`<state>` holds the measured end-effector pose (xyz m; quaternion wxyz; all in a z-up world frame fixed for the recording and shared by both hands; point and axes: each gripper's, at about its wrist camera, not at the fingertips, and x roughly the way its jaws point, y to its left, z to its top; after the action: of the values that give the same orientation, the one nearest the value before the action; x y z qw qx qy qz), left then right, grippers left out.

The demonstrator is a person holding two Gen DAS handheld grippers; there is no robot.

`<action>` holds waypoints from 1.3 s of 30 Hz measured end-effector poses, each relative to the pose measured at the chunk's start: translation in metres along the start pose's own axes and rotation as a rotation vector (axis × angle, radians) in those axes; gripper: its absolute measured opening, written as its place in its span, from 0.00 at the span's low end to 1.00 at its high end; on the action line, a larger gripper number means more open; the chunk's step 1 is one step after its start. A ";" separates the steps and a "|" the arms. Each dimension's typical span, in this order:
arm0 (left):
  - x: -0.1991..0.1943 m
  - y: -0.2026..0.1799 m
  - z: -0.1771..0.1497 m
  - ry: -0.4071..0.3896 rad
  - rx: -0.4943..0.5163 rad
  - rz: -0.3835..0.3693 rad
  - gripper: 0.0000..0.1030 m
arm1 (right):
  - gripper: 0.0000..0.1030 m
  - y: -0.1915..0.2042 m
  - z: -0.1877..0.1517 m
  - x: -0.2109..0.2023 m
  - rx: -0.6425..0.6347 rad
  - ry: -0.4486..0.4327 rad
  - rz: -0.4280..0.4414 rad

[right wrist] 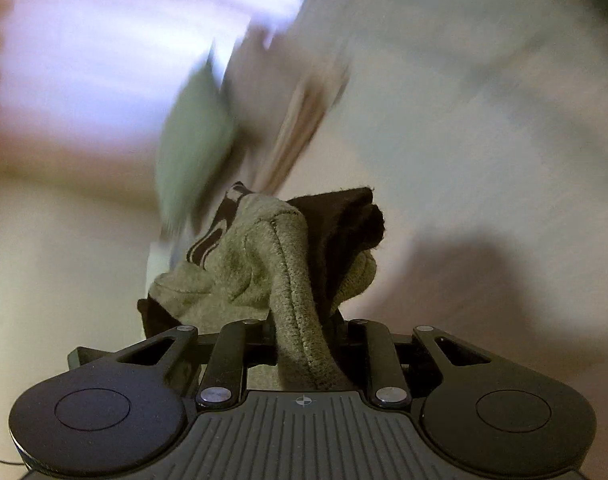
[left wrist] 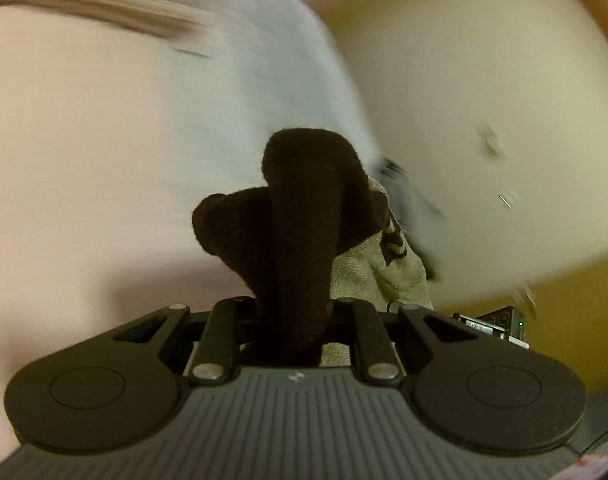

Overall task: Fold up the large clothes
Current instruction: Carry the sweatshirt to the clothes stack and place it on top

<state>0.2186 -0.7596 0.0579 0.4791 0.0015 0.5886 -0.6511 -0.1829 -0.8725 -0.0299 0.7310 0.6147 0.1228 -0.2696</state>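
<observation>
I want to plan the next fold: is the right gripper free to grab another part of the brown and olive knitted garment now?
Probably not. The right gripper has its jaws closed on a bunch of the brown and olive knitted garment, so it must let go first. The surroundings are too blurred to judge.

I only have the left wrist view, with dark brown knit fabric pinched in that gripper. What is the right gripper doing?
Observer: The right gripper is shut on a fold of olive-green knit garment, seam side up.
Operator: Is there any brown on that side?
Observer: Yes, a dark brown knit panel bunches just behind the green fold.
Operator: Any pattern visible?
Observer: A dark band with pale wavy stripes shows at the fabric's left edge.
Operator: What's behind it?
Observer: The background is motion-blurred; I cannot tell.
</observation>
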 end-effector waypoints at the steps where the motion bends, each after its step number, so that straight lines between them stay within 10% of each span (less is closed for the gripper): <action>1: 0.034 -0.028 0.011 0.024 0.030 -0.040 0.13 | 0.16 -0.010 0.025 -0.038 0.005 -0.054 -0.027; 8: 0.263 -0.197 0.074 0.103 0.059 -0.233 0.13 | 0.17 -0.068 0.205 -0.207 -0.021 -0.243 -0.192; 16: 0.400 -0.253 0.131 0.150 0.057 -0.152 0.13 | 0.17 -0.144 0.322 -0.215 0.050 -0.219 -0.233; 22: 0.446 -0.232 0.153 0.147 0.079 -0.085 0.14 | 0.20 -0.209 0.348 -0.193 0.062 -0.222 -0.227; 26: 0.456 -0.218 0.154 0.134 0.082 -0.094 0.26 | 0.57 -0.203 0.340 -0.182 -0.108 -0.271 -0.364; 29: 0.444 -0.217 0.151 0.123 0.095 -0.071 0.36 | 0.63 -0.183 0.327 -0.190 -0.190 -0.319 -0.460; 32: 0.415 -0.237 0.151 0.056 0.177 0.012 0.42 | 0.64 -0.156 0.313 -0.212 -0.224 -0.439 -0.613; 36: 0.359 -0.273 0.135 -0.052 0.273 0.195 0.87 | 0.64 -0.112 0.262 -0.245 -0.257 -0.530 -0.680; 39: 0.325 -0.299 0.099 -0.057 0.381 0.372 0.88 | 0.66 -0.079 0.202 -0.248 -0.289 -0.498 -0.702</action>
<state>-0.0884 -1.0836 0.1334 0.5982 0.1813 0.4314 -0.6505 -0.4616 -1.0150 0.0743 0.6808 0.3440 0.1808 -0.6209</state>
